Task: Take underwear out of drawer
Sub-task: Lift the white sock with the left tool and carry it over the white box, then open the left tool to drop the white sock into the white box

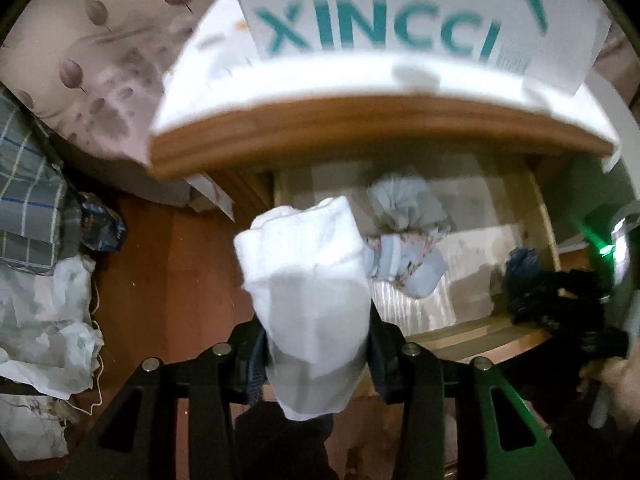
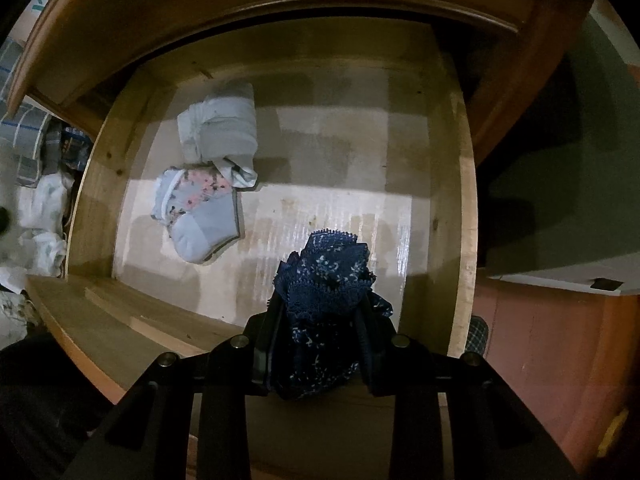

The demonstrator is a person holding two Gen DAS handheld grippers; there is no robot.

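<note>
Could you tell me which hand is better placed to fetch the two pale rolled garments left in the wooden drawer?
Neither is free: left tongs grip a white bundle, right tongs a navy lace garment.

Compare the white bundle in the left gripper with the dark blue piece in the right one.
The white bundle is plain and smooth; the blue piece is patterned with lacy edges. The white bundle looks bulkier between its fingers than the blue piece does. Both are clamped, clear of the drawer floor.
</note>
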